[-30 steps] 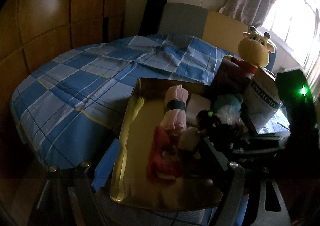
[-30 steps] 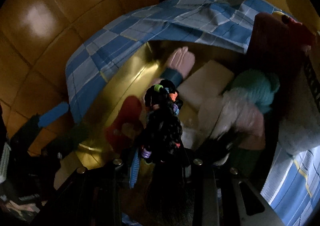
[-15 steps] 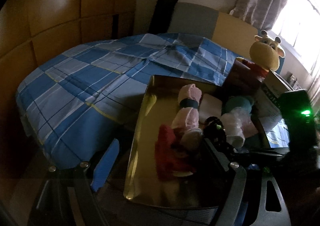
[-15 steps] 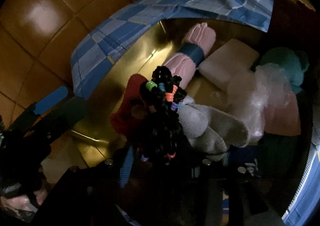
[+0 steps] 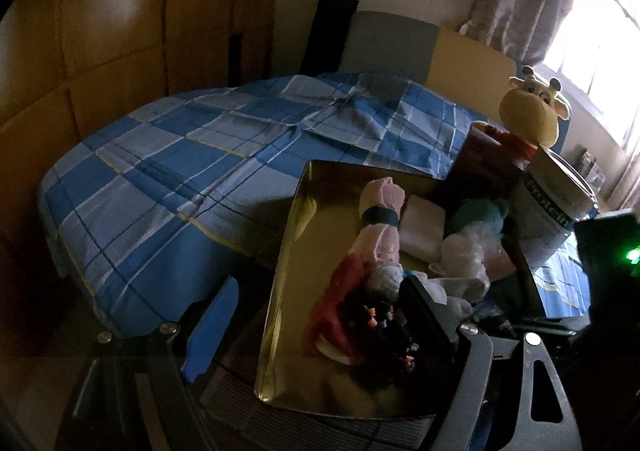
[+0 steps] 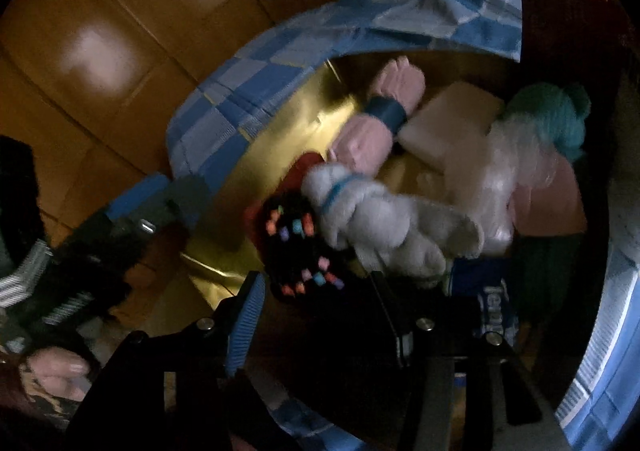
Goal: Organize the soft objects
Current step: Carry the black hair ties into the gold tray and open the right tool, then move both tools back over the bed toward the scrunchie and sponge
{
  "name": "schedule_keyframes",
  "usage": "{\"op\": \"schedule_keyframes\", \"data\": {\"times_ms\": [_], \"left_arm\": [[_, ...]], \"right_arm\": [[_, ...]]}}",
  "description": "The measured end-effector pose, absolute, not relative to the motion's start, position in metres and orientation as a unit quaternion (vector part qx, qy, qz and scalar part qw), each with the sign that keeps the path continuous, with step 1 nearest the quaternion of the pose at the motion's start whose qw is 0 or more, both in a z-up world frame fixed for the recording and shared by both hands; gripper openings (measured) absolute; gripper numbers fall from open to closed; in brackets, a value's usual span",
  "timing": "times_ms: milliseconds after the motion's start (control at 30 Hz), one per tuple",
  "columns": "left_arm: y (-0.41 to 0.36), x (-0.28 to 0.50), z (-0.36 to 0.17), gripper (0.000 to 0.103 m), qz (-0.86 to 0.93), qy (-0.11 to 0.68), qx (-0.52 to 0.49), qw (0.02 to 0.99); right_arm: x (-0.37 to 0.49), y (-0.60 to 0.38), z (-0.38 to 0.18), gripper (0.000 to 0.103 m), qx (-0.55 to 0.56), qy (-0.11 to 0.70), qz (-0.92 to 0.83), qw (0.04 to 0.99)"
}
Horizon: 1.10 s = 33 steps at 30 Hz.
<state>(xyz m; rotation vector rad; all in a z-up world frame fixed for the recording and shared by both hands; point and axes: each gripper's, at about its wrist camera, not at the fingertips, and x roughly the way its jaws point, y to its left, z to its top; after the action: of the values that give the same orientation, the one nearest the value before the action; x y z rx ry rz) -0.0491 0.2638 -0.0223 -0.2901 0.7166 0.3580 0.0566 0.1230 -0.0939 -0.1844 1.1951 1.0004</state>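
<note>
Black beaded hair-tie bundle (image 6: 298, 247) now lies in your shiny gold tray (image 6: 280, 139), released | right gripper (image 6: 316, 287) spread wide, empty | left gripper (image 5: 316, 315) open, idle | beyond: grey sock (image 6: 384, 219), pink banded roll (image 6: 380, 123) | blue checked bed (image 5: 192, 155).

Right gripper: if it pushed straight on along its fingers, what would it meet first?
Probably the black bundle of hair ties, just ahead of the open right gripper, on the gold tray; depth is unclear.

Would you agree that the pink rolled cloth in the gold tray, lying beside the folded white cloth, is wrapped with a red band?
Not quite: the band around the pink rolled cloth is blue, not red, as the right wrist view shows. It does lie in the gold tray beside the folded white cloth.
</note>
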Motion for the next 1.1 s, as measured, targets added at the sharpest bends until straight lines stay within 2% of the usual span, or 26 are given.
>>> {"op": "schedule_keyframes", "data": {"times_ms": [133, 600, 1100], "left_arm": [[0.257, -0.048, -0.020, 0.083, 0.165, 0.348, -0.133, 0.913], [0.222, -0.041, -0.015, 0.083, 0.124, 0.350, -0.102, 0.923], [0.179, -0.032, -0.013, 0.083, 0.071, 0.360, -0.059, 0.928]], "right_arm": [[0.052, 0.119, -0.096, 0.053, -0.086, 0.539, 0.452, 0.706], [0.061, 0.051, -0.050, 0.053, -0.056, 0.472, 0.403, 0.782], [0.083, -0.055, -0.034, 0.053, 0.000, 0.444, 0.293, 0.847]]}}
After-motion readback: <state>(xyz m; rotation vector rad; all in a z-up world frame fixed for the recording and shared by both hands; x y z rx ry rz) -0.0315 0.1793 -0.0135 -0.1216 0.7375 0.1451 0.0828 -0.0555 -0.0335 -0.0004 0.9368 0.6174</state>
